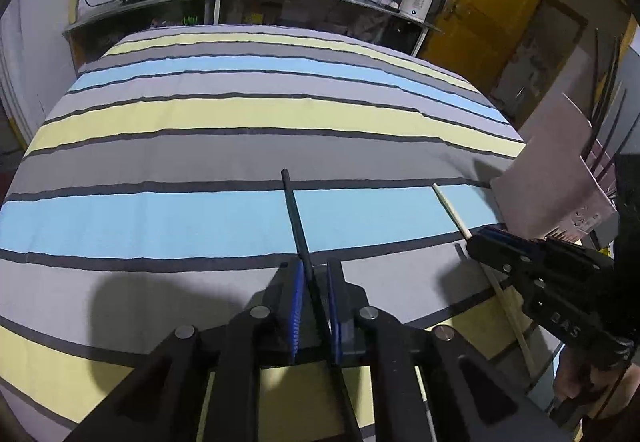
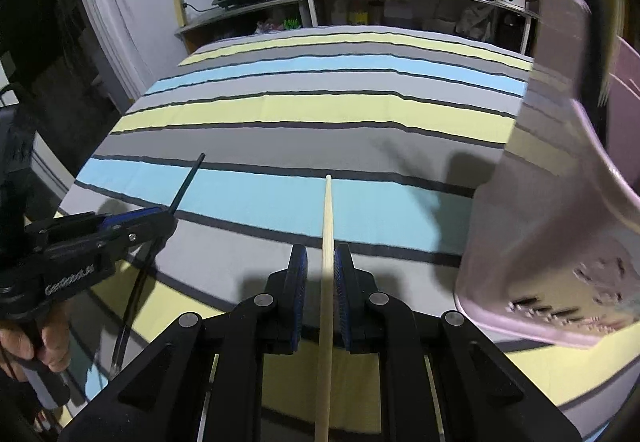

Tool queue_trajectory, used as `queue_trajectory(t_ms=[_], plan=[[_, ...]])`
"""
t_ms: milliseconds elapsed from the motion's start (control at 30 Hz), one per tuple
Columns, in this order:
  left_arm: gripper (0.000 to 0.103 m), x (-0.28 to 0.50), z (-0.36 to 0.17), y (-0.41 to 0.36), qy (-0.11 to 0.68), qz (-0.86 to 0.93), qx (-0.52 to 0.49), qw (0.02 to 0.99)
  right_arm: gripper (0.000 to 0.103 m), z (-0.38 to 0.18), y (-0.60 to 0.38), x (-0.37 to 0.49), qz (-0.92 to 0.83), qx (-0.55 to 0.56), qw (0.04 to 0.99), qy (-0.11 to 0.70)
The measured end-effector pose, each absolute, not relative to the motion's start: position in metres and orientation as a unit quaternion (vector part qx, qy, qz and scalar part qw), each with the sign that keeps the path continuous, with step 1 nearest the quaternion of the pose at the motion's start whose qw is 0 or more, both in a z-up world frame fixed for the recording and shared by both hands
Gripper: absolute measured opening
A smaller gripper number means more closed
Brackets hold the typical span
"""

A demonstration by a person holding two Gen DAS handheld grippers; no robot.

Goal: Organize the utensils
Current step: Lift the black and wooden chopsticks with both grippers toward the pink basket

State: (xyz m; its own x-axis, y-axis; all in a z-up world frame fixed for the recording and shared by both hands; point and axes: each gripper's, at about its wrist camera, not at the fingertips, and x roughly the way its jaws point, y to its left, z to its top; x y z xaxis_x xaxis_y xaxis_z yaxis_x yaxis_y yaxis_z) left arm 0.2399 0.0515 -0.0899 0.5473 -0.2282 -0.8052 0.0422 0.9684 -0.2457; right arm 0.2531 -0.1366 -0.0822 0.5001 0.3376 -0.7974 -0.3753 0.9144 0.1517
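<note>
- The left tongs (image 1: 316,274) pinch a black chopstick (image 1: 294,213) that sticks out over the striped tablecloth (image 1: 200,113).
- The right tongs (image 2: 321,262) hold a pale wooden chopstick (image 2: 327,217), also above the table.
- A pink utensil holder (image 2: 560,201) with more dark chopsticks stands on the right.

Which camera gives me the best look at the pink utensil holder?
The right wrist view: the pink utensil holder fills its right side, tilted, showing its wall and the slots in its base, though blurred. The left wrist view catches only a smaller part at its right edge, with dark chopsticks sticking out of it.
</note>
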Motion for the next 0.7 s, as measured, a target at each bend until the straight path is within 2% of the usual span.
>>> queue_trajectory(t_ms=[433,600,700], plan=[[0.011,0.234,-0.091,0.045,0.462,-0.059,-0.081,0.881,0.015,-0.088,-0.118,0.280,0.201,-0.037,0.859,0.469],[0.011,0.237,-0.090,0.044,0.466,-0.060,-0.072,0.880,0.007,-0.086,-0.117,0.283,0.198,-0.042,0.857,0.475],[0.007,0.240,-0.089,0.045,0.471,-0.060,-0.075,0.877,0.006,-0.085,-0.119,0.284,0.200,-0.035,0.853,0.481]])
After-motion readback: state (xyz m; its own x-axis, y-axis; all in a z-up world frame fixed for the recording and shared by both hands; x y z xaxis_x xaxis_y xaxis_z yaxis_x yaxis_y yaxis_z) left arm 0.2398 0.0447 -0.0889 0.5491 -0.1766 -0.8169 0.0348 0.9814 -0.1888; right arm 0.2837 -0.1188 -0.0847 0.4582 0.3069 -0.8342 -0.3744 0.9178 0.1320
